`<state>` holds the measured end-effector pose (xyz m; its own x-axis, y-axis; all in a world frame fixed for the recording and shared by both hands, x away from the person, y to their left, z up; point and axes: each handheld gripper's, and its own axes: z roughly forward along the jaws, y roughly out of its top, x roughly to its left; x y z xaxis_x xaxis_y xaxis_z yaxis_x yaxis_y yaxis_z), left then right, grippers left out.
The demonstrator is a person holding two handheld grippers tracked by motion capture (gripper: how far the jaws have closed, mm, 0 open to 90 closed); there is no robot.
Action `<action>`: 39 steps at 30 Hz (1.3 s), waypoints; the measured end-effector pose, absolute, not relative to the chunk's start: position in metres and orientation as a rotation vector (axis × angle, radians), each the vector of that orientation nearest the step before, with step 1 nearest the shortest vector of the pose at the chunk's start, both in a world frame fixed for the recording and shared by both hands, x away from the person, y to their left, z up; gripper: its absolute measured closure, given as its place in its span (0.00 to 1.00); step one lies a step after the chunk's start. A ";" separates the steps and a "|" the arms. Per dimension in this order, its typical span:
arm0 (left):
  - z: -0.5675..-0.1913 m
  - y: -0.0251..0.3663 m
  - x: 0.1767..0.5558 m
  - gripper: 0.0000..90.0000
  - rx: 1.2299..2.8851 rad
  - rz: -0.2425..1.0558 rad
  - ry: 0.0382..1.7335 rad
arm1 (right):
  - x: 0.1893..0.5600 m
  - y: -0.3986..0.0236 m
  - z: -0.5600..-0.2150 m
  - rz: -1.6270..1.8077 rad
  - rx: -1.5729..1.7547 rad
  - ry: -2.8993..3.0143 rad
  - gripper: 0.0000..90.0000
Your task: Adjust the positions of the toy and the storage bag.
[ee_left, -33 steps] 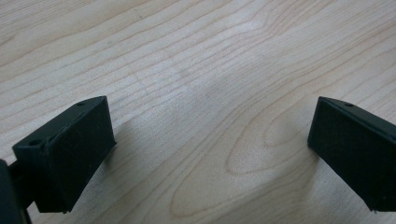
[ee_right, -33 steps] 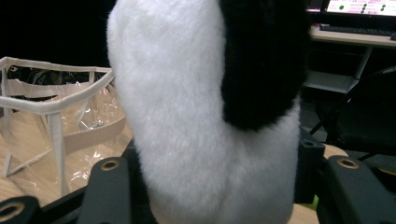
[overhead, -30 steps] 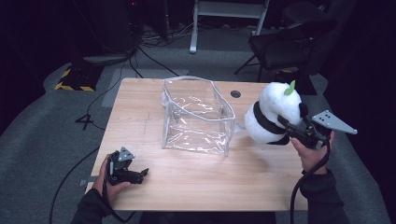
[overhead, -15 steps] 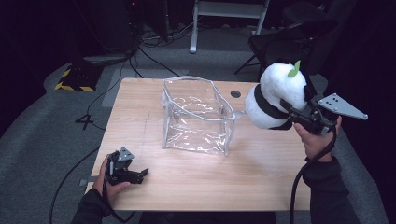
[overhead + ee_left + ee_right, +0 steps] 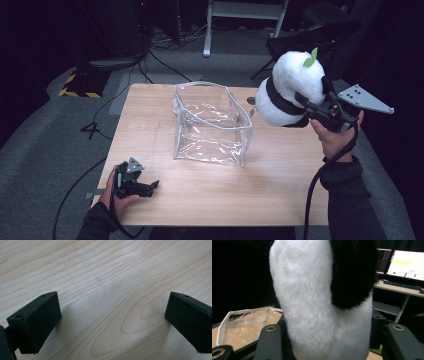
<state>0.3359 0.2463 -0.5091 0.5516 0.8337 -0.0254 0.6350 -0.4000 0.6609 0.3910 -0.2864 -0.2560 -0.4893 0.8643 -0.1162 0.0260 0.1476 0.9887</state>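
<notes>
While lifted higher — plush panda [image 5: 292, 87], right tool [image 5: 320, 109] clamped.

We saw a light wood table [image 5: 210, 200] on grey carpet [image 5: 55, 135]. A yellow-black striped block [image 5: 79, 85] lay on the floor past the table's far left corner, cables [image 5: 165, 42] trailing near it. A white frame's legs [image 5: 245, 20] stood beyond the far edge, a dark chair [image 5: 310, 35] beside them. Lit monitors [image 5: 404, 263] sat on a desk [image 5: 399, 287].
</notes>
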 end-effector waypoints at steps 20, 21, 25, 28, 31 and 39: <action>-0.509 0.246 0.336 0.01 2.164 0.413 1.176 | 0.394 -0.240 -0.229 1.496 0.759 1.706 0.48; -0.509 0.246 0.336 0.01 2.164 0.413 1.176 | 0.394 -0.237 -0.229 1.503 0.757 1.703 0.48; -0.509 0.246 0.336 0.01 2.165 0.410 1.175 | 0.394 -0.226 -0.228 1.518 0.723 1.731 0.48; -0.509 0.246 0.336 0.01 2.165 0.411 1.175 | 0.395 -0.216 -0.227 1.516 0.707 1.750 0.48; -0.509 0.246 0.336 0.01 2.166 0.411 1.175 | 0.397 -0.207 -0.227 1.516 0.696 1.765 0.48; -0.509 0.246 0.336 0.01 2.165 0.411 1.175 | 0.401 -0.181 -0.226 1.519 0.662 1.804 0.48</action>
